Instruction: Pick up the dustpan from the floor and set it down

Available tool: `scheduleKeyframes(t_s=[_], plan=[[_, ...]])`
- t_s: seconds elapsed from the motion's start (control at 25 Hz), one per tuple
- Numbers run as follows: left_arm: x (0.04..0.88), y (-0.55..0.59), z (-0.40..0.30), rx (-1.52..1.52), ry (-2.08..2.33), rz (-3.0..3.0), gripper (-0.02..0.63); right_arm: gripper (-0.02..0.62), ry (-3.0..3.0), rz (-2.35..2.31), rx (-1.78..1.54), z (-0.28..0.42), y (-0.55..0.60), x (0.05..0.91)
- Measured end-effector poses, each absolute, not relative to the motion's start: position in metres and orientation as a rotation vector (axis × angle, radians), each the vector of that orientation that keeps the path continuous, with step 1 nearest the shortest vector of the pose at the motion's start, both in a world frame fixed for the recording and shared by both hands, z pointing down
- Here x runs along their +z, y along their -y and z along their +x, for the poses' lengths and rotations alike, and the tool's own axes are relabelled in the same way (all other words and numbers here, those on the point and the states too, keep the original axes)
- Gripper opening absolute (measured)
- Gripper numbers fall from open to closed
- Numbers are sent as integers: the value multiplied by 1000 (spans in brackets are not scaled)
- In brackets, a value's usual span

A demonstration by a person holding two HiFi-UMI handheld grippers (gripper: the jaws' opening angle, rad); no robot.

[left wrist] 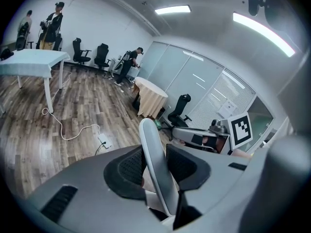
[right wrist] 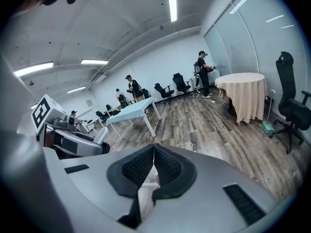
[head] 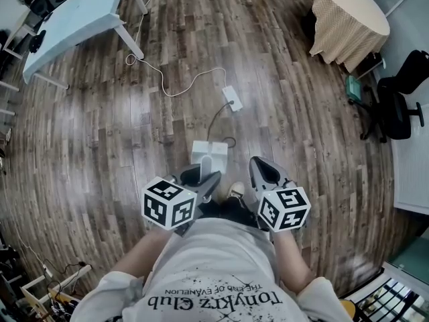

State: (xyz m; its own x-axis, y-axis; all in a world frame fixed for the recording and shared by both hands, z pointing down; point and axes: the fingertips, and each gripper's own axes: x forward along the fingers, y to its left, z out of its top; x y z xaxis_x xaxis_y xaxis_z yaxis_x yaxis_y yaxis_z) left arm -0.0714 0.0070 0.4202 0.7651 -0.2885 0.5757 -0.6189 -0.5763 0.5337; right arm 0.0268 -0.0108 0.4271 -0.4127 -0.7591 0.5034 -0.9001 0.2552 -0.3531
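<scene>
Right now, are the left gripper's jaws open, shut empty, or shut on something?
Shut on the dustpan handle: in the left gripper view, the left gripper presses both jaws against it.

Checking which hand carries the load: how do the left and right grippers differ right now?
The left gripper's jaws stand apart, clamped on the dustpan's pale handle. The right gripper's jaws are pressed together with nothing gripped. In the head view the dustpan extends ahead of the left gripper, while nothing extends from the right gripper. Both carry a marker cube and are held over the wood floor.
</scene>
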Motion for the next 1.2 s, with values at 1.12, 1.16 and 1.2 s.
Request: scheduleKeyframes(t_s=[1.12,1.16,1.2], plan=[[424,-6,-76,560,674,2188,143,26,2288,1556,888,28,6,427],[425,-6,-76,562,670,2188,143,26,2288,1556,889,28,6,427],[425,-6,-74,564,665,2187,143,26,2287,1558,891,29,6,427]])
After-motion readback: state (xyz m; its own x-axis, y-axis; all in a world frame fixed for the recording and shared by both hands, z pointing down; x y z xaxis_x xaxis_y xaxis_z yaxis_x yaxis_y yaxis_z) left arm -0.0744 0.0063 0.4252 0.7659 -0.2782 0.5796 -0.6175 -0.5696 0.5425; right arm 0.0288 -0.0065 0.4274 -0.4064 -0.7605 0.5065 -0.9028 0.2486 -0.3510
